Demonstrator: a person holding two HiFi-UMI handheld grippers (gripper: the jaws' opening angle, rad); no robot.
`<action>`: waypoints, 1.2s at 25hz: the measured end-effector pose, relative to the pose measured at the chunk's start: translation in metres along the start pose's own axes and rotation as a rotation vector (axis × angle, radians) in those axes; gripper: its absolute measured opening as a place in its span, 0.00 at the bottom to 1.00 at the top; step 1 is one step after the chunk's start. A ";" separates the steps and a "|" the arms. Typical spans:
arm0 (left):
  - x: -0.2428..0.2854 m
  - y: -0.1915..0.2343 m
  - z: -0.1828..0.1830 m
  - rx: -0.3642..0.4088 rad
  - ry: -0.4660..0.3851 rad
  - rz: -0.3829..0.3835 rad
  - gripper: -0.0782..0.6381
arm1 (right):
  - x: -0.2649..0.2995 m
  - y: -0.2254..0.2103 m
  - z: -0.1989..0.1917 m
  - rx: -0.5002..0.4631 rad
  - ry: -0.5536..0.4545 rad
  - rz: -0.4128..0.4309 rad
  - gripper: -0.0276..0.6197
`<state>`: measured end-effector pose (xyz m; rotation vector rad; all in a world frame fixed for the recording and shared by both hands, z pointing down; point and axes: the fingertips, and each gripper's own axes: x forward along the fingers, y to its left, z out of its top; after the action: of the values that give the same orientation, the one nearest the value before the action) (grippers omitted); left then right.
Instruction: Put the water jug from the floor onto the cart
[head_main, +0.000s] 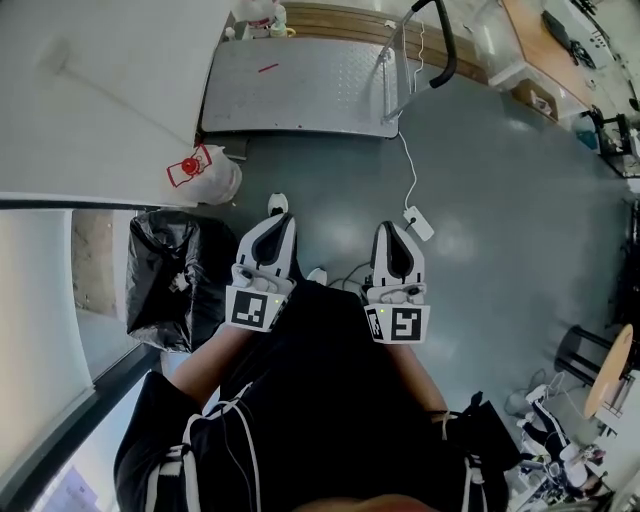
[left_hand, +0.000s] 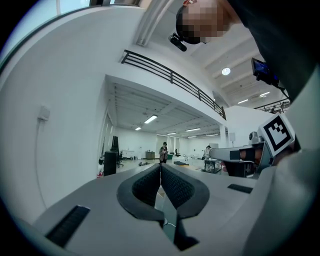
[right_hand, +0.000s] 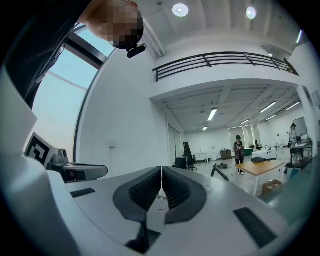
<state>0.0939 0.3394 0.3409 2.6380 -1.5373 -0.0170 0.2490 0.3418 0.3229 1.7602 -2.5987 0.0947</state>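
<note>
The water jug (head_main: 212, 180), translucent with a red cap, stands on the grey floor by the white wall, just below the cart's near left corner. The flat cart (head_main: 300, 85) has a grey metal deck and a black-gripped handle (head_main: 443, 50) on its right end. My left gripper (head_main: 280, 220) and right gripper (head_main: 392, 230) are held side by side in front of the person, pointing level toward the cart, both shut with nothing between the pads. The jug lies left of and beyond the left gripper, apart from it. Neither gripper view shows the jug.
A black rubbish bag (head_main: 168, 280) sits by the wall at the left gripper's left. A white power adapter (head_main: 419, 223) with its cable lies on the floor beyond the right gripper. A wooden table (head_main: 548, 45) stands at far right, a stool (head_main: 608, 370) at right.
</note>
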 end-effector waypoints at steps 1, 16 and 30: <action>0.007 0.006 0.000 -0.002 0.002 -0.001 0.13 | 0.009 -0.002 0.000 -0.002 0.004 -0.004 0.07; 0.091 0.158 -0.004 -0.080 0.049 0.082 0.13 | 0.188 -0.004 -0.019 -0.036 0.141 0.033 0.07; 0.122 0.265 0.010 -0.137 0.008 0.161 0.13 | 0.284 0.026 -0.021 -0.048 0.191 0.057 0.07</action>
<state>-0.0761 0.1033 0.3565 2.4013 -1.6767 -0.0973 0.1189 0.0886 0.3526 1.5774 -2.4944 0.1885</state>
